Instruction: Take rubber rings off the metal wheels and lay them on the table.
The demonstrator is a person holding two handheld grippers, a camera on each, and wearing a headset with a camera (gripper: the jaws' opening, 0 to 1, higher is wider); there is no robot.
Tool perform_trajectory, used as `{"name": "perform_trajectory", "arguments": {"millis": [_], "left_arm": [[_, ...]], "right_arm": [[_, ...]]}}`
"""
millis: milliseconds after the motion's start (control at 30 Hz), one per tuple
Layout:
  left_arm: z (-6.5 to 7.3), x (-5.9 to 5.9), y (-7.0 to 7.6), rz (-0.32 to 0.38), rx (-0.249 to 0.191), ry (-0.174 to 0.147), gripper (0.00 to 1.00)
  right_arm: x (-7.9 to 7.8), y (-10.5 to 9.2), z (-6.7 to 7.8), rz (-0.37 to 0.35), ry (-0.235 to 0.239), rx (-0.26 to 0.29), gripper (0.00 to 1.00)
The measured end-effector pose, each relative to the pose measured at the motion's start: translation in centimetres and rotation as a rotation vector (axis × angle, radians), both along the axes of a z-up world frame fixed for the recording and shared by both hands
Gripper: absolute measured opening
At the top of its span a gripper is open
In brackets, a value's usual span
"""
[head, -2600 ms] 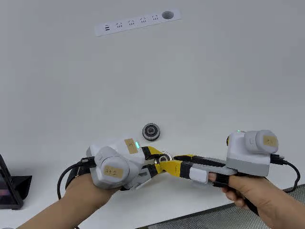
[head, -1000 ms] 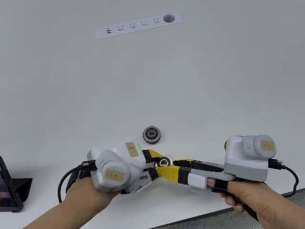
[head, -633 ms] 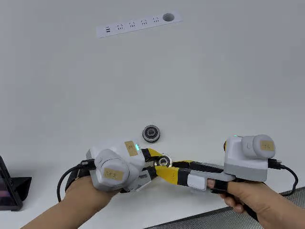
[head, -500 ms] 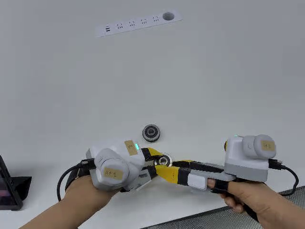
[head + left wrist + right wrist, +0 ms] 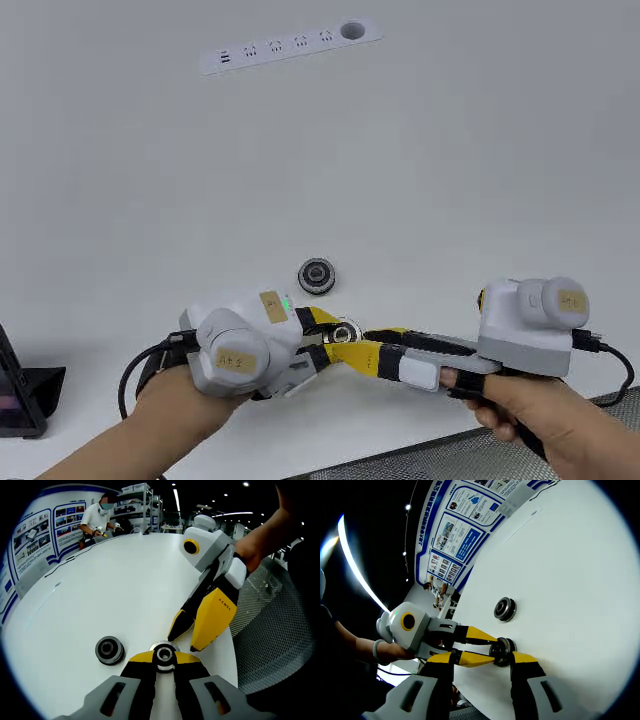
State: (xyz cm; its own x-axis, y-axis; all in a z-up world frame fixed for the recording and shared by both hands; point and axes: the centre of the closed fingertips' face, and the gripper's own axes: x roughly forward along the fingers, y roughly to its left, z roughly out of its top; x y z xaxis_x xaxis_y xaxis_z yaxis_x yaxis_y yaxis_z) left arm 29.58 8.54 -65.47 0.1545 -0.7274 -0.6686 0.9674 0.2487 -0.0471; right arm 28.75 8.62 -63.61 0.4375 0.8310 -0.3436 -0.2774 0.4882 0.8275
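Note:
I hold a small metal wheel (image 5: 346,330) just above the white table (image 5: 420,180), near its front edge. My left gripper (image 5: 338,327) is shut on it from the left; in the left gripper view the wheel (image 5: 164,655) sits between the yellow tips. My right gripper (image 5: 347,346) comes in from the right, and its jaws close on the wheel's dark rubber ring (image 5: 502,650). A second wheel (image 5: 316,275) with its black ring lies flat on the table just beyond, and it also appears in the gripper views as a wheel (image 5: 110,650) and a wheel (image 5: 505,608).
A white power strip (image 5: 290,43) lies at the far side of the table. A dark stand (image 5: 22,395) sits at the left edge. A grey perforated mat (image 5: 570,445) lies below the table's front edge at the right. People stand far behind the table (image 5: 100,515).
Both grippers stay on the same wheel in about the same place. The right hand has drawn slightly to the right.

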Motion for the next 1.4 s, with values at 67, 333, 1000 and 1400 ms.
{"name": "perform_trajectory", "arguments": {"millis": [67,333,1000,1400], "left_arm": [[0.0,0.0,0.0,0.0,0.0,0.0,0.13],[0.0,0.0,0.0,0.0,-0.001,0.001,0.13],[0.0,0.0,0.0,0.001,-0.003,0.001,0.13],[0.0,0.0,0.0,0.002,-0.004,0.001,0.13]], "right_arm": [[0.2,0.0,-0.2,-0.005,-0.004,-0.008,0.48],[0.5,0.5,-0.6,0.004,0.004,-0.008,0.5],[0.0,0.2,-0.1,0.007,0.006,0.0,0.48],[0.3,-0.6,-1.2,-0.016,0.048,-0.03,0.29]]}}
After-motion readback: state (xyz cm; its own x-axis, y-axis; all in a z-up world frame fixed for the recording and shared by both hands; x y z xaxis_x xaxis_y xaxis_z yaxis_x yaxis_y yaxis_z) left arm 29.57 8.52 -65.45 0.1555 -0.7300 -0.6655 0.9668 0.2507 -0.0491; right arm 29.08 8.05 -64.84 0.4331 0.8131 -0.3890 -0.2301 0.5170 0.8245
